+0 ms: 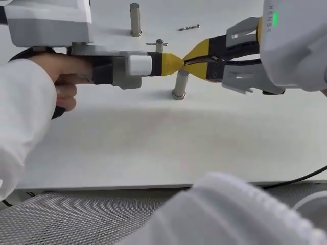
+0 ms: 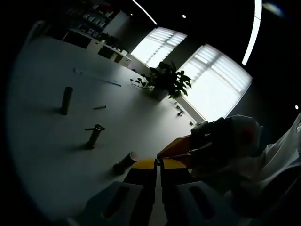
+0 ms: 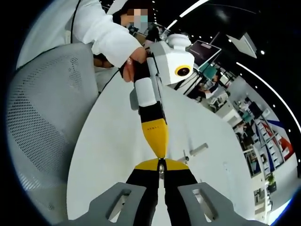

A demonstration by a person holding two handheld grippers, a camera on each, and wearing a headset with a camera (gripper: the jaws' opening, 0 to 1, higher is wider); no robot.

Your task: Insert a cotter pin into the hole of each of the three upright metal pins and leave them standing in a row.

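Hovering tip to tip over near metal pin (image 1: 180, 87): left gripper (image 1: 173, 62), right gripper (image 1: 190, 60), jaws of both together, load unclear | middle pin (image 1: 159, 47) cottered, far pin (image 1: 135, 20) bare, loose cotter pin (image 1: 188, 27) near it | risk: low tips toppling near metal pin

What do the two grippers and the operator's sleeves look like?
Both end in yellow tapered tips. The left gripper has a white collar, then a grey and black body under a white housing. The right gripper carries grey slotted brackets and a white housing with a green light. A black cable runs along the bench edge. A white sleeve covers the left arm.
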